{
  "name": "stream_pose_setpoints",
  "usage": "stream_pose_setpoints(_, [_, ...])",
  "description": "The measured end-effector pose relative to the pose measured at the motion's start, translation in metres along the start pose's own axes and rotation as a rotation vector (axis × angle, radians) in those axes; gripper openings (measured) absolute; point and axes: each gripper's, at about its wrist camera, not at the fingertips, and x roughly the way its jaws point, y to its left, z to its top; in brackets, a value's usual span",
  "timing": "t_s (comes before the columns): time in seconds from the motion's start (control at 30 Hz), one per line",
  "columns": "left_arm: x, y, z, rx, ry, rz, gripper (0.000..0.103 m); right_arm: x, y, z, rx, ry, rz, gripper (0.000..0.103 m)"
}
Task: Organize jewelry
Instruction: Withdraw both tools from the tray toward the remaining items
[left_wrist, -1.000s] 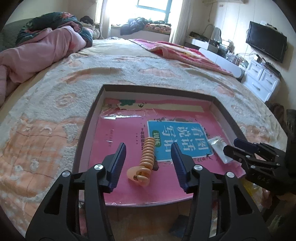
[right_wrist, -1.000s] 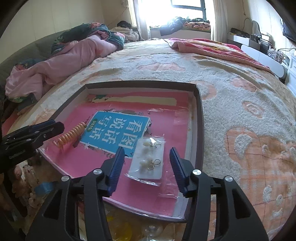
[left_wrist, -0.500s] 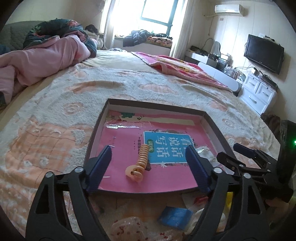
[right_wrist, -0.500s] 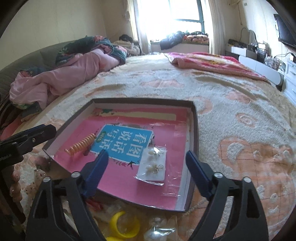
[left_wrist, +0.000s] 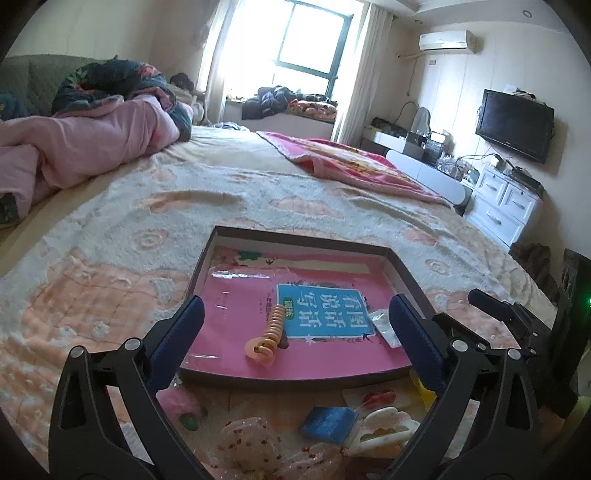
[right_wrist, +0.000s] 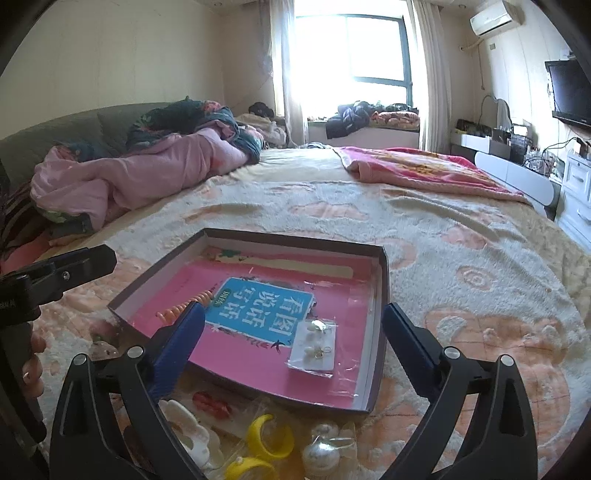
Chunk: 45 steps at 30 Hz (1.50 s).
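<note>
A shallow dark box (left_wrist: 207, 258) with a pink lining and a blue label lies on the bed. In it rest an orange coil hair tie (left_wrist: 271, 332) and a clear earring packet (right_wrist: 314, 349). My left gripper (left_wrist: 295, 306) hovers before the box's near edge; its jaws are opening wide and hold nothing. My right gripper (right_wrist: 293, 313) hangs in front of the box's near right corner, its jaws also opening and holding nothing. Loose pieces lie in front of the box: a blue item (left_wrist: 327, 422), a white claw clip (left_wrist: 380, 432), yellow rings (right_wrist: 269, 437) and a pearl piece (right_wrist: 321, 456).
The box sits on a fluffy peach and cream blanket (left_wrist: 110, 266). A pink quilt (left_wrist: 92, 147) is heaped at the far left and a pink throw (left_wrist: 351, 162) at the far right. A white dresser (left_wrist: 506, 206) stands past the bed's right edge. A hand (right_wrist: 33, 365) grips the left tool.
Both grippers spread their jaws much wider and drew back and up from the box. The coil and earring packet stayed in the box; the loose pile in front came into view.
</note>
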Motion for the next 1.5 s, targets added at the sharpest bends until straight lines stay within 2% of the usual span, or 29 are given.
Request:
stream_pose_setpoints(0.5, [-0.036,-0.007,-0.013,0.054,-0.075,0.004,0.092,-0.032,0.018,-0.008,0.006,-0.047,0.024,0.094])
stream_pose_setpoints(1.03, [-0.068,0.011,-0.029,0.057,-0.129,0.043,0.092,-0.061,0.041,-0.022,-0.027,-0.084,0.042,0.094])
stream_pose_setpoints(1.5, [-0.083,0.025,-0.049,0.058,-0.106,0.061,0.092,-0.071,0.046,-0.042,-0.027,-0.051,0.033,0.094])
